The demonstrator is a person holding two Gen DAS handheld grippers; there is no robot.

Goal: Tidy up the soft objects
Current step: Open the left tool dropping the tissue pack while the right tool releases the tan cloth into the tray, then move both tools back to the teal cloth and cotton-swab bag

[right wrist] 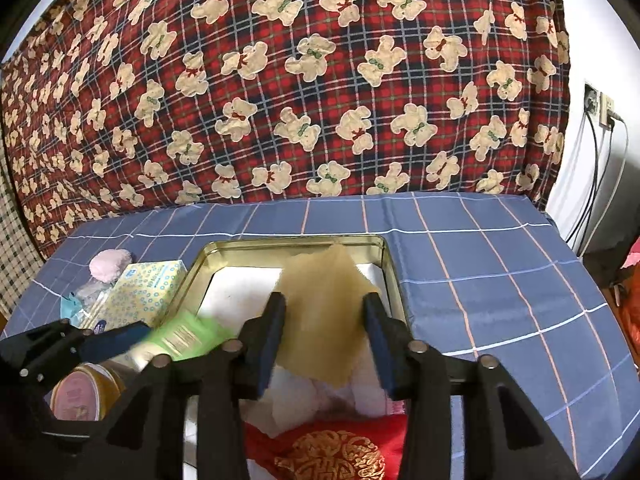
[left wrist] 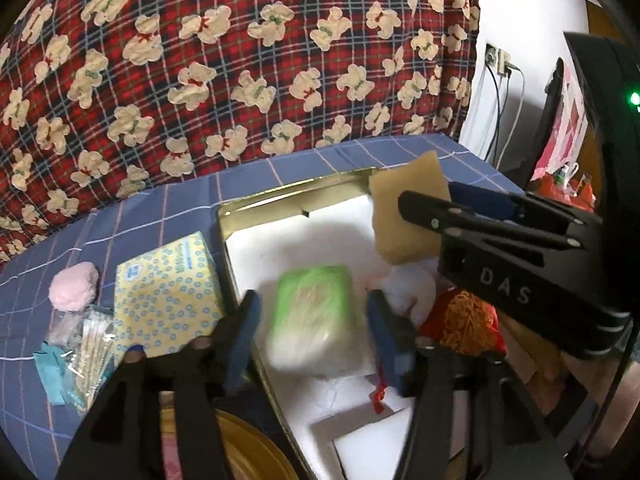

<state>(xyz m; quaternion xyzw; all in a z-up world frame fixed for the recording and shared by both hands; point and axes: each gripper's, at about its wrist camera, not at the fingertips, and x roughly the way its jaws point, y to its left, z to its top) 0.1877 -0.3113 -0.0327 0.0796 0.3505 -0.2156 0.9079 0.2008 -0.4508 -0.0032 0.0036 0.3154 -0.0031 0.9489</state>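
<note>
A gold tin lined with white foam lies open on the blue checked sheet. My left gripper is open above it. A blurred green tissue pack sits between its blue pads, clear of both. My right gripper is shut on a tan sponge, whose edges meet both pads over the tin. In the left wrist view the right gripper and the sponge hang at the tin's far right corner. A red embroidered pouch and something white and fluffy lie inside.
Left of the tin are a yellow tissue box, a pink puff and a bag of cotton swabs. A round gold container stands at the near left. A red teddy-print blanket rises behind. Cables hang from a wall socket.
</note>
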